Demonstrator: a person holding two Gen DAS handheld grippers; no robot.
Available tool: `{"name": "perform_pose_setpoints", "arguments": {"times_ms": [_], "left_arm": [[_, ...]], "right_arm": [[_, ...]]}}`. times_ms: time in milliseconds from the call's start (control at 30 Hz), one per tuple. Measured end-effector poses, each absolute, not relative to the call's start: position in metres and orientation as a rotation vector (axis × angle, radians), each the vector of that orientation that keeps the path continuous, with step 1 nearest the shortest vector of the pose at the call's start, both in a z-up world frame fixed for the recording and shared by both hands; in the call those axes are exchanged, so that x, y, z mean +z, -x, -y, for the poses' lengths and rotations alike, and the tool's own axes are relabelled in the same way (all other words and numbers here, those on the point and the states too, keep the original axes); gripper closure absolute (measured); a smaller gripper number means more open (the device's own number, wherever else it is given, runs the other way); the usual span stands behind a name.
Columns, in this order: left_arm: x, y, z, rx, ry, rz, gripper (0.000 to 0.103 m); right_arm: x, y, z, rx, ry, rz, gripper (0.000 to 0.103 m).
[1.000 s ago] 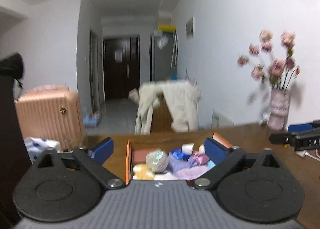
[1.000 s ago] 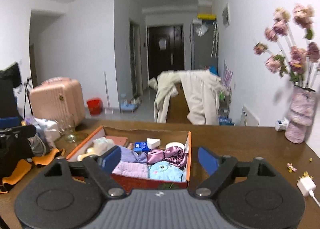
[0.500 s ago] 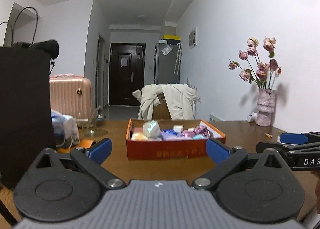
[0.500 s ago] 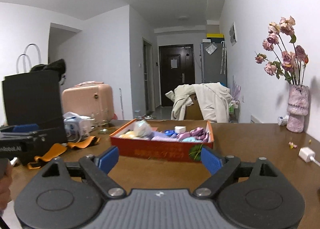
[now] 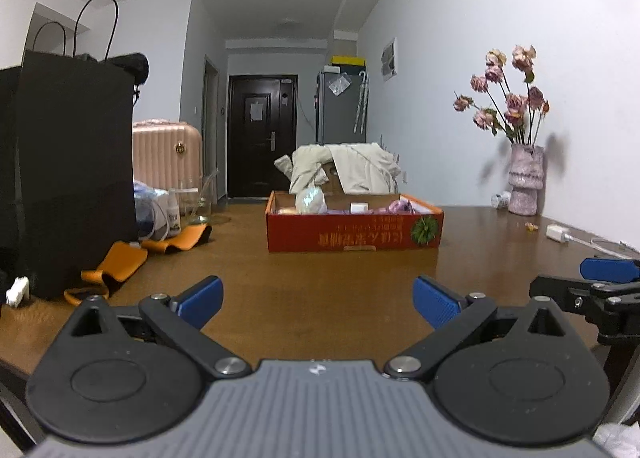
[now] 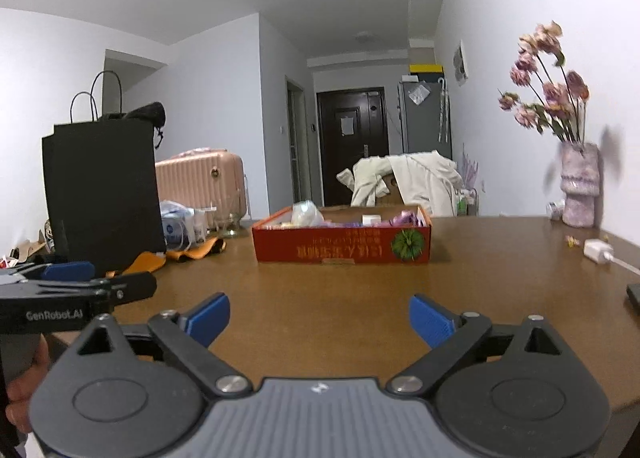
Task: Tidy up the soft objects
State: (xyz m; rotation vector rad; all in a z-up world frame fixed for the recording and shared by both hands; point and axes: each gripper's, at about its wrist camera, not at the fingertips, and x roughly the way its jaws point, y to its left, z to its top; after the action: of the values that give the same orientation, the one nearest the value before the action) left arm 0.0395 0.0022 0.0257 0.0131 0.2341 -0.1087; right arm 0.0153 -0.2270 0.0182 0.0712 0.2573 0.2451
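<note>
Both grippers pulled back from one red box (image 5: 354, 236), perhaps half-full.

the table (image 5: 328, 282) looks like brown wood with a smooth, faintly glossy finish. the red box (image 5: 354, 236) on it appears to be printed cardboard, matt. a tall black bag (image 5: 76, 173) seems to be matt paper. the vase (image 5: 525, 185) has a rough, mottled pink surface. the left gripper (image 5: 316, 300) and right gripper (image 6: 319, 316) show matt black plastic, ribbed blue pads (image 5: 434, 301) and shiny metal rivets.
</note>
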Motion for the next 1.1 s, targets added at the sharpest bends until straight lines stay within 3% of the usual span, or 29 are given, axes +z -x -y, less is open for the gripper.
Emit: {"name": "perform_pose_setpoints", "arguments": {"times_ms": [1100], "left_arm": [[0.022,-0.032,-0.002,-0.094,-0.022,-0.216,0.000]], "right_arm": [[0.008,-0.016,0.217,0.245,-0.062,-0.246,0.006]]}}
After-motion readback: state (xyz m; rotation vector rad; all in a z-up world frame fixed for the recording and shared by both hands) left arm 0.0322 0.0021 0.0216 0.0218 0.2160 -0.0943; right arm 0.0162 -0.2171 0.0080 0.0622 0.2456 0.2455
